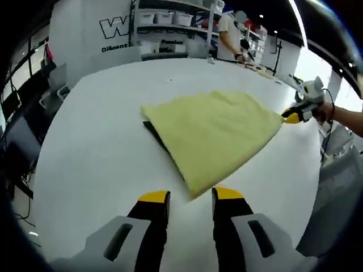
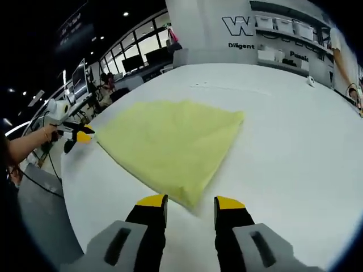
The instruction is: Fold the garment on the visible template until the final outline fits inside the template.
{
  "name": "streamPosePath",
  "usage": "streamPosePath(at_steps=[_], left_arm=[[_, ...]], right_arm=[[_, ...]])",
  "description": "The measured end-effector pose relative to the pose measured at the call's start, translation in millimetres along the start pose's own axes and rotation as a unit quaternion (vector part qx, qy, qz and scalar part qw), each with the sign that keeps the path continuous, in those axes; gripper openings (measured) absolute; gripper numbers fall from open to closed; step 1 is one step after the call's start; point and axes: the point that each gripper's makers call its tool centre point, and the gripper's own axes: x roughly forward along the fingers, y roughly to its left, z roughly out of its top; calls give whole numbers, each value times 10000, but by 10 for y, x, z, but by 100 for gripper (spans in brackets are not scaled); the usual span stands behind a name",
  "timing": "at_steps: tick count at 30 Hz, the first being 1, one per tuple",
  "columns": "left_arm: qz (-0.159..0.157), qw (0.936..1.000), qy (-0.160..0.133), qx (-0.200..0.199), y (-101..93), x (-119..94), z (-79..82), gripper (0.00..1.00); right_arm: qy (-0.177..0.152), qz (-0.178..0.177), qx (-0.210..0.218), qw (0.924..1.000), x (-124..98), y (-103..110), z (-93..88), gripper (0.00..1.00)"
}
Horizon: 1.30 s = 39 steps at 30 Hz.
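Observation:
A pale yellow garment point(image 1: 212, 133) lies folded flat on the white table point(image 1: 102, 153). A dark template edge point(image 1: 152, 129) peeks out from under its left side. My left gripper point(image 1: 191, 195) stands open just short of the garment's near corner, with nothing between its jaws. At the far right corner is the right gripper point(image 1: 293, 117), held by a hand. In the right gripper view the garment point(image 2: 170, 141) spreads ahead, and my right gripper point(image 2: 190, 201) is open right at its nearest corner. The left gripper point(image 2: 78, 136) sits beside the garment's left corner.
The table's edge curves off at left point(image 1: 42, 170) and at right point(image 1: 317, 187). A person point(image 1: 229, 34) stands at the table's far side by shelves with bins point(image 1: 164, 20). An arm point(image 2: 22, 144) reaches in from the left. Desks and monitors point(image 2: 85, 79) stand beyond.

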Motion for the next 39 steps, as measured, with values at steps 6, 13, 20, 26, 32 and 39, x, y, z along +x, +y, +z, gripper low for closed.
streamPosePath(at_steps=[6,13,20,26,32,39], left_arm=[[-136,9976,146,-665,-88,145,-4,46],[-187,9965,74,-817,-120,261,78,29],[11,9986,135,-520,-46,266,65,8],[-30,9987,225,-453,-75,242,17,6],[-30,9992,286,-279,-119,189,-37,5],[-1,9991,360,-229,-143,92,-153,5]], right_arm=[[-28,106,322,9994,33,25,-24,26],[8,125,534,9985,100,40,-46,21],[58,115,517,9986,132,63,-38,5],[118,10,416,9991,131,51,-59,0],[148,28,383,9992,113,65,-88,0],[223,110,354,9991,64,139,-169,0]])
